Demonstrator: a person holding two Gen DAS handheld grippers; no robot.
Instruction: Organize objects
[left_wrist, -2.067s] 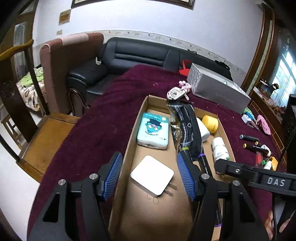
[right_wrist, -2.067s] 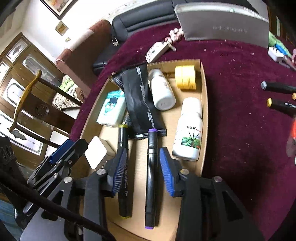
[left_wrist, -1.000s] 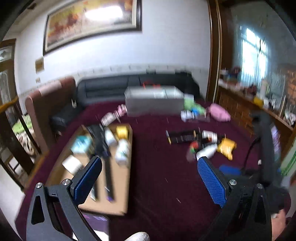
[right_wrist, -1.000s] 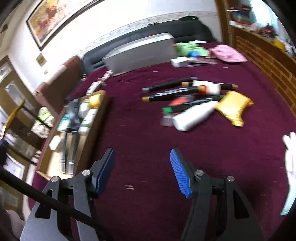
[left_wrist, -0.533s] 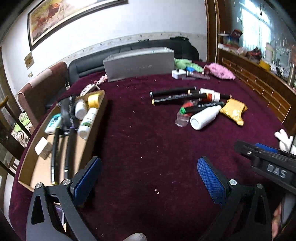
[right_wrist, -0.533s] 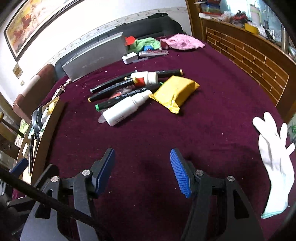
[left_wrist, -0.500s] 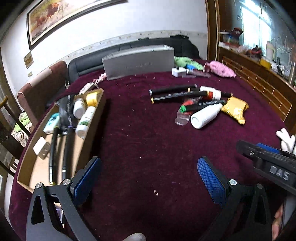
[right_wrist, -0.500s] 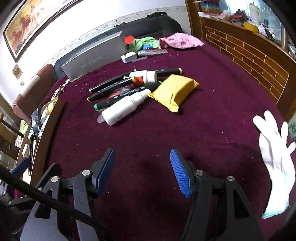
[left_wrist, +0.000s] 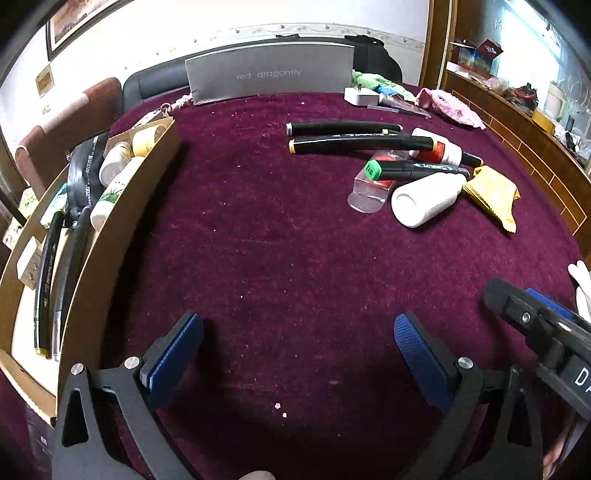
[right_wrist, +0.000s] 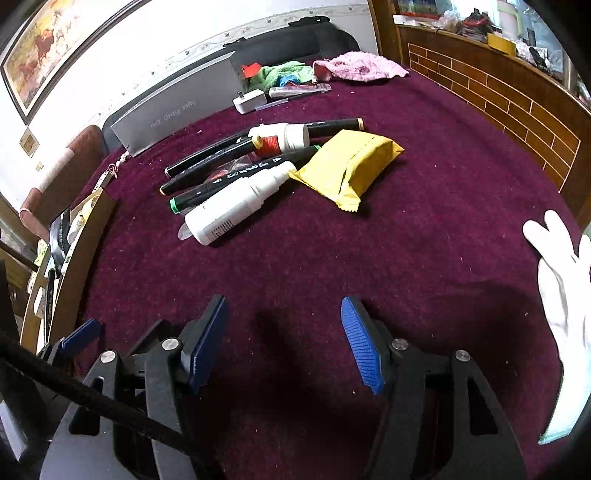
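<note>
Both tongs are apart and empty; right tongs (right_wrist: 284, 332) opening, nearer than left tongs (left_wrist: 295, 343) to white bottle (right_wrist: 236, 205), lying slantwise ahead-left.

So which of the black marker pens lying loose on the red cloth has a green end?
The green-capped marker, nearest the white bottle. Its end cap is bright green; the yellow-ended marker and the grey-ended marker lie farther back.

Both grippers left the cardboard tray (left_wrist: 122, 206), now lower.
</note>
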